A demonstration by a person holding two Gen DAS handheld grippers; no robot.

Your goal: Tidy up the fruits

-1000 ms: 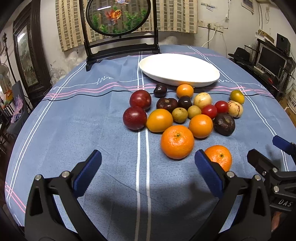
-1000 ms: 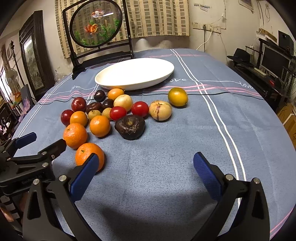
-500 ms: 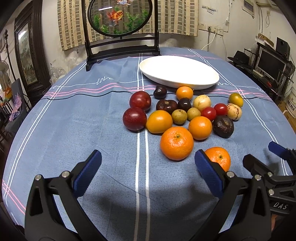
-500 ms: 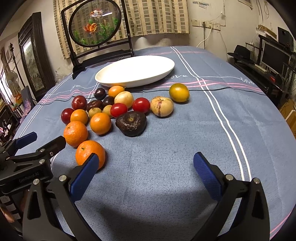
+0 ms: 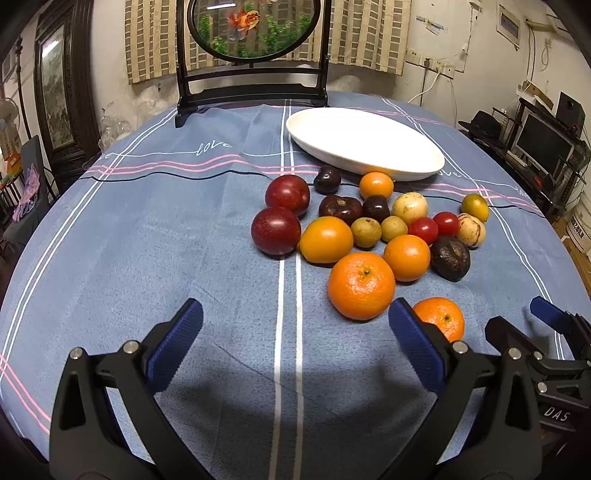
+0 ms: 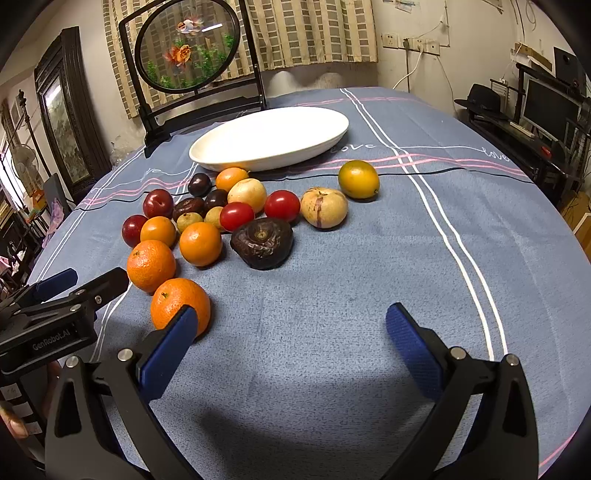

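Note:
A cluster of mixed fruit lies on the blue cloth in front of an empty white oval plate (image 5: 364,142), which also shows in the right wrist view (image 6: 273,138). Nearest are two oranges (image 5: 361,285) (image 5: 441,318); behind them lie red plums (image 5: 276,230), cherry tomatoes (image 6: 282,205), a dark wrinkled fruit (image 6: 263,242) and a yellow-green fruit (image 6: 359,179). My left gripper (image 5: 295,341) is open and empty, just short of the oranges. My right gripper (image 6: 291,341) is open and empty, its left finger beside the nearest orange (image 6: 180,306).
A black-framed round goldfish screen (image 5: 251,27) stands at the table's far edge behind the plate. The round table's edge curves down at left and right. Furniture and a monitor (image 5: 543,144) stand at the right.
Both grippers have moved slightly forward toward the fruit; the fruit looks a little nearer. Both stay open. No fruit has moved.

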